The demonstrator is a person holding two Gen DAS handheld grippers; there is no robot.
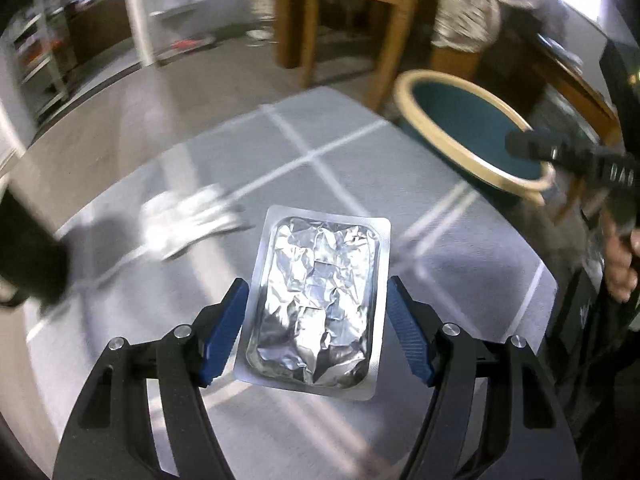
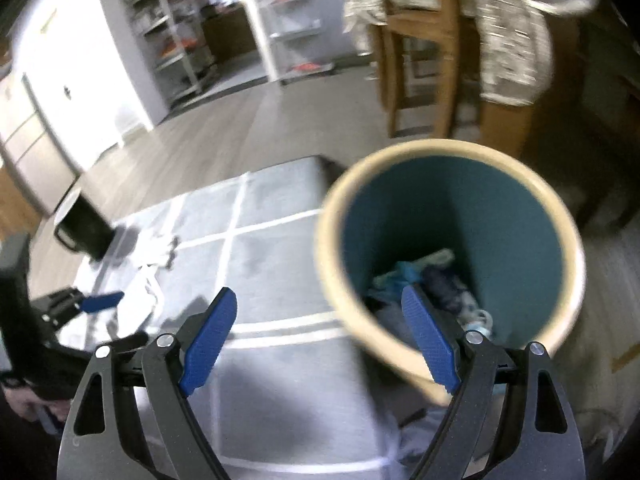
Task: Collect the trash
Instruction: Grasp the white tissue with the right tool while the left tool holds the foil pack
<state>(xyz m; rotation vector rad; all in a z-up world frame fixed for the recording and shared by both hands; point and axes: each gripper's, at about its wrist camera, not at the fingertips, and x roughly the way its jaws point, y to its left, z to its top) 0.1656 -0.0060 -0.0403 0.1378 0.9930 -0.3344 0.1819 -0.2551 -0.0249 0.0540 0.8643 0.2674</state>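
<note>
Left tool [image 1: 316, 328] grips a crinkled foil blister pack [image 1: 316, 300] by its two long edges, lifted above the grey checked surface [image 1: 460, 280]. Right tool [image 2: 320, 340] spread wide, holding nothing, poised at the bin [image 2: 568, 288] rim; scraps lie inside. Crumpled white wrapper [image 1: 188, 220] on surface.

Hardly any readable text. White capital letters, blurred, on the black body of the other tongs [image 1: 580, 160] at the right edge of the left wrist view: something like "DAS", not certain. More pale marks lower on a dark surface [image 1: 584, 312] at that same edge, too smeared to read. Nothing legible on the foil pack [image 1: 316, 300], on the bin [image 2: 452, 240], or anywhere in the right wrist view.
</note>
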